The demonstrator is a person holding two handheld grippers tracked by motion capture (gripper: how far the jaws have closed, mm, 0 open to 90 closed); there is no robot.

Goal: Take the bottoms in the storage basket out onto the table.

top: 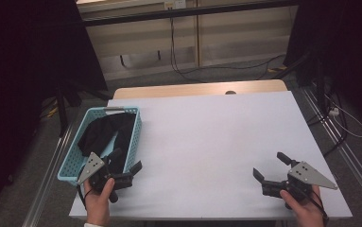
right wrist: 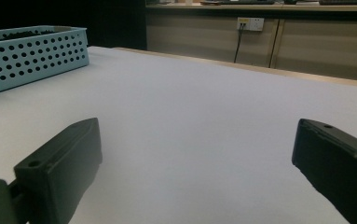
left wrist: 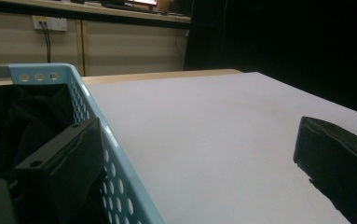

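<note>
At the lower left of the high view, the left gripper (top: 126, 160) is being held with jaws spread wide and nothing between them, one jaw reaching over the near corner of the light blue basket (top: 134, 135). A black cloth (top: 104, 132), possibly a garment, is lying inside. At the lower right, the right gripper (top: 270, 166) is being held released above the white table (top: 216, 137).

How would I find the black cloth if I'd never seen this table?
Start at the white table and look to its left edge, where a light blue basket with holes sits. The black cloth lies crumpled inside it, the one soft dark thing there, just beyond the left gripper.
</note>
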